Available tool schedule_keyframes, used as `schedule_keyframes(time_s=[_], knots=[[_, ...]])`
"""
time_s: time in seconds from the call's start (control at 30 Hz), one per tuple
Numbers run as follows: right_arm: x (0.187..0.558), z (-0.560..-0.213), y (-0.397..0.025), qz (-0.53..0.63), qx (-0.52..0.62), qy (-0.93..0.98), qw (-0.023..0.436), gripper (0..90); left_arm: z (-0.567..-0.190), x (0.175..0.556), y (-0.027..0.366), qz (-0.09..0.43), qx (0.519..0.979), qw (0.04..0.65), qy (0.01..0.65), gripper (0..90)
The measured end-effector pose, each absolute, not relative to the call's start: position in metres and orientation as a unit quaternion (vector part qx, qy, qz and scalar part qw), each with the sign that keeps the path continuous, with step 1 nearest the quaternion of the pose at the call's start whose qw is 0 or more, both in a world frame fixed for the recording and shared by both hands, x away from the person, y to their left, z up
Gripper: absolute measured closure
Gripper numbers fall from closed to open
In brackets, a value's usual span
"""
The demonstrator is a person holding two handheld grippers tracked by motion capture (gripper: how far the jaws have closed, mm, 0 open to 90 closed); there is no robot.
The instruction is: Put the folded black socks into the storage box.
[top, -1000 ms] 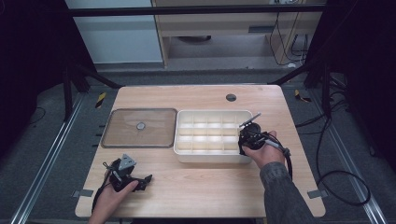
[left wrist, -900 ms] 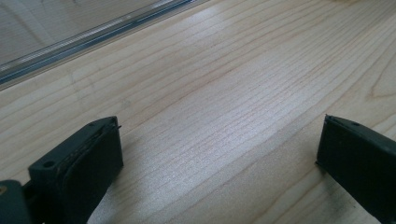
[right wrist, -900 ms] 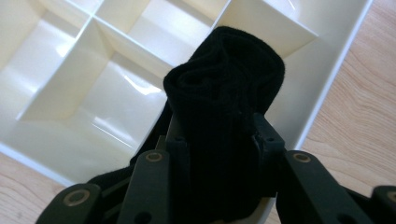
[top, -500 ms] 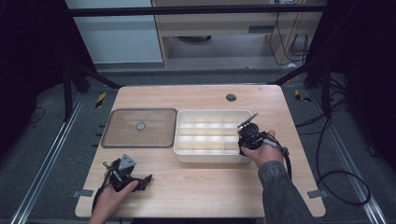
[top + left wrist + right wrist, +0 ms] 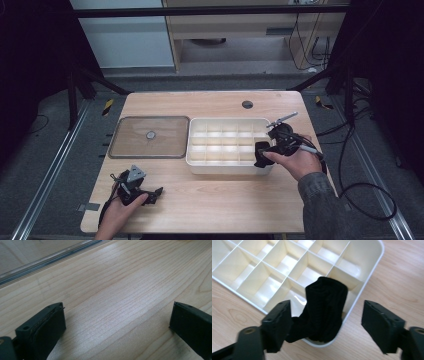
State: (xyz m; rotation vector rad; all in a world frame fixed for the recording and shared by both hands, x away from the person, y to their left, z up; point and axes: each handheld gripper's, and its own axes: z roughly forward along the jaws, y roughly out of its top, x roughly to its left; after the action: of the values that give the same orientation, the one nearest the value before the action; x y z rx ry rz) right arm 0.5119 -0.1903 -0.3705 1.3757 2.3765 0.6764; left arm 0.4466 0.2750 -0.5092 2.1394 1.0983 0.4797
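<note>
A white divided tray [image 5: 225,171] stands in the middle of the table. A black rolled sock [image 5: 324,307] sits in its near right corner compartment and hangs over the tray's rim [image 5: 362,290]. In the high view the sock [image 5: 261,154] lies at that corner. My right gripper [image 5: 328,315] is open, its jaws wide on either side of the sock, and the left jaw is close against it. The right gripper [image 5: 265,150] reaches in from the tray's right side. My left gripper [image 5: 150,192] rests at the table's front left. It is open over bare wood [image 5: 117,317].
A clear flat lid [image 5: 150,136] with a small round knob lies left of the tray; its edge [image 5: 37,257] runs across the top of the left gripper view. A round grommet hole [image 5: 247,104] sits near the table's far edge. The tray's other compartments look empty.
</note>
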Motion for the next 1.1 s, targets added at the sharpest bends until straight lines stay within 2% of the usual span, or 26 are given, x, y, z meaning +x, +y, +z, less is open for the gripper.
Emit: schedule_keyframes(time_s=[0.13,0.2,0.47,0.6,1.1], knots=[[0.517,-0.362,-0.197,0.238,0.488,0.822,0.172,12.5,-0.509,0.446,0.275,0.185,0.820,0.339,0.423,0.0],[0.519,-0.354,-0.200,0.242,0.489,0.820,0.173,12.9,-0.509,0.446,0.275,0.185,0.820,0.339,0.423,0.0],[0.517,-0.331,-0.201,0.249,0.483,0.821,0.174,72.9,-0.509,0.446,0.275,0.185,0.821,0.338,0.422,0.0],[0.518,-0.333,-0.195,0.248,0.480,0.824,0.171,89.4,-0.509,0.446,0.275,0.186,0.821,0.338,0.422,0.0],[0.524,-0.361,-0.166,0.233,0.475,0.837,0.139,90.0,-0.509,0.446,0.275,0.185,0.820,0.338,0.423,0.0]])
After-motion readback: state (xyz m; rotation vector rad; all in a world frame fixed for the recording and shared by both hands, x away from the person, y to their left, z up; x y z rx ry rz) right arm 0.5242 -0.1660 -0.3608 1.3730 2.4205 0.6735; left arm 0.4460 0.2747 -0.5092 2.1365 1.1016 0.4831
